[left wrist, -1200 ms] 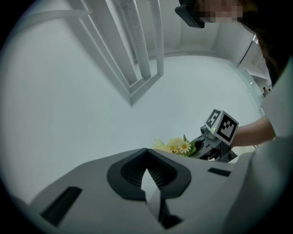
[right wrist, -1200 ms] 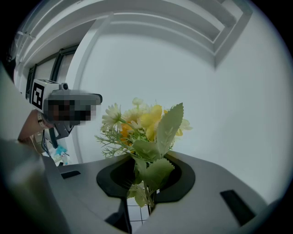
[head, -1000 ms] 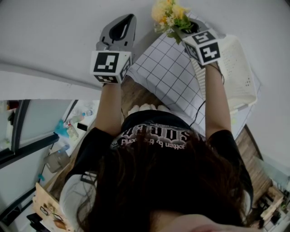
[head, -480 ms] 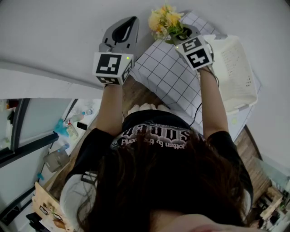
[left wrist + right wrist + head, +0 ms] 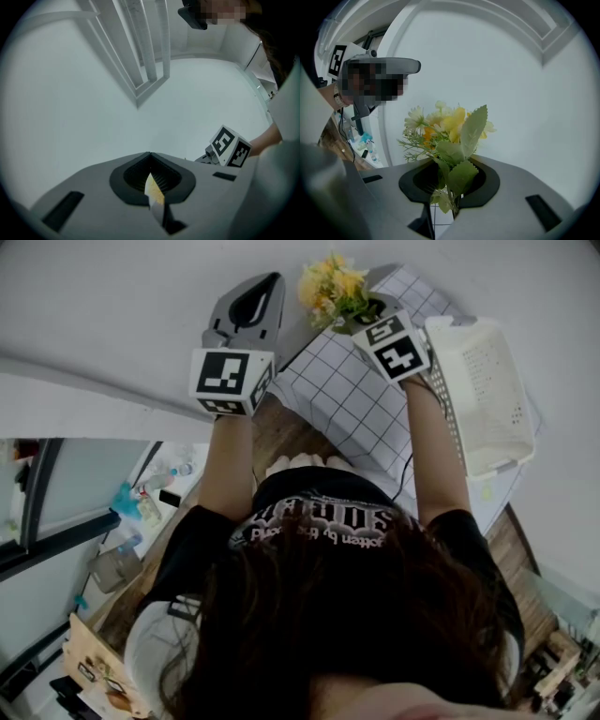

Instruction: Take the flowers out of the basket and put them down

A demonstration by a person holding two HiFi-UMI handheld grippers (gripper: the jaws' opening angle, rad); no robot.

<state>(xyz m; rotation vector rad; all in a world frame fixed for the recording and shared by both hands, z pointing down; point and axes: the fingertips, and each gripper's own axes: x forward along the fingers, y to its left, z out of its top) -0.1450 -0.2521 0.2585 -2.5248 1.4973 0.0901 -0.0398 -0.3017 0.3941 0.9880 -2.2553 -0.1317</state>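
Note:
A bunch of yellow and white artificial flowers (image 5: 330,287) with green leaves (image 5: 454,133) stands up out of my right gripper (image 5: 364,310), which is shut on the stems (image 5: 453,202). It hangs over the far edge of a white checked cloth (image 5: 342,399), left of the white plastic basket (image 5: 487,418). My left gripper (image 5: 262,292) is held out to the left of the flowers, beyond the table edge. In the left gripper view its jaws (image 5: 157,206) are shut, with a thin pale yellow sliver at the seam. What the sliver is I cannot tell.
The basket sits at the right end of the cloth on a wooden table (image 5: 281,437) against a white wall. My right gripper's marker cube (image 5: 229,146) shows in the left gripper view. Bottles and clutter (image 5: 141,502) lie on the floor, low left.
My right gripper has carried the flowers leftward and a little lower, away from the basket. The left gripper has stayed where it was.

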